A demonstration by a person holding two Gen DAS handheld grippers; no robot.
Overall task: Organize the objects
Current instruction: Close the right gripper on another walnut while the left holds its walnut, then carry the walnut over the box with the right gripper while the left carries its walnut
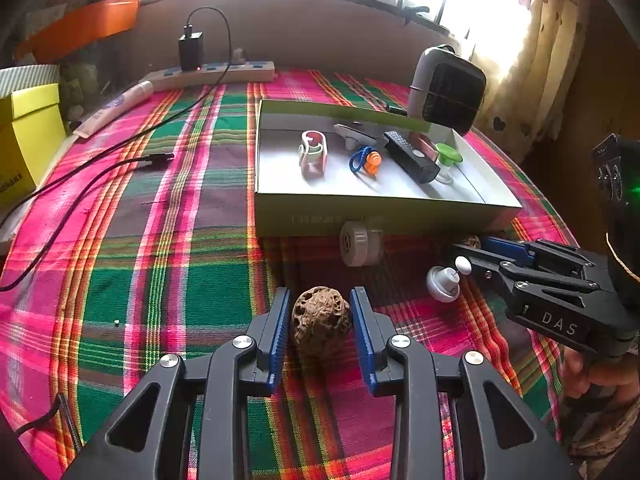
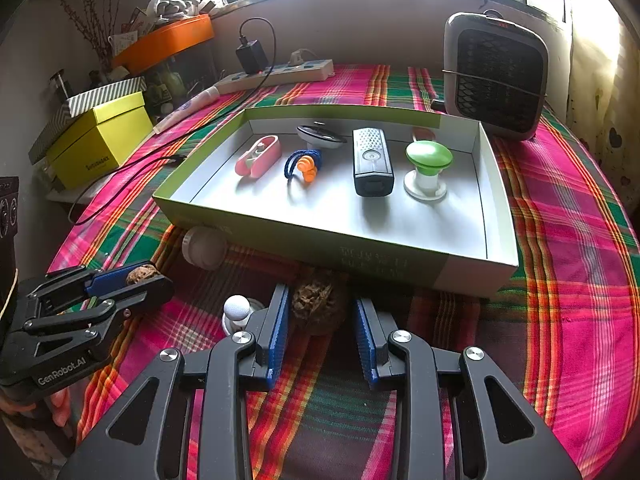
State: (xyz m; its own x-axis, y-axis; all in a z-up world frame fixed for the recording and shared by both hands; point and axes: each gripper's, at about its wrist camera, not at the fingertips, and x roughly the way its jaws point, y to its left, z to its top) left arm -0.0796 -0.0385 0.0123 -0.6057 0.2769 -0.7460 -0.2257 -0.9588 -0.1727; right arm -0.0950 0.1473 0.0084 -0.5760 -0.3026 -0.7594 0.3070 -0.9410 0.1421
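Though both grippers straddle walnuts, contact stays unclear: left gripper [image 1: 320, 320] brackets one walnut [image 1: 321, 320], perhaps touching. Right gripper [image 2: 322, 312] frames a shadowed second walnut [image 2: 314, 300], its grip indiscernible.

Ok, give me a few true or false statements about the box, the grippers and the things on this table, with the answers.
1. A green-topped knob stands inside the box. True.
2. The orange earplugs on their blue cord lie on the cloth outside the box. False: they lie inside the box.
3. The left gripper has a walnut between its fingers, and the right gripper has a second walnut between its own. True.
4. The heater stands inside the box. False: it stands on the plaid cloth, behind the box's far corner.
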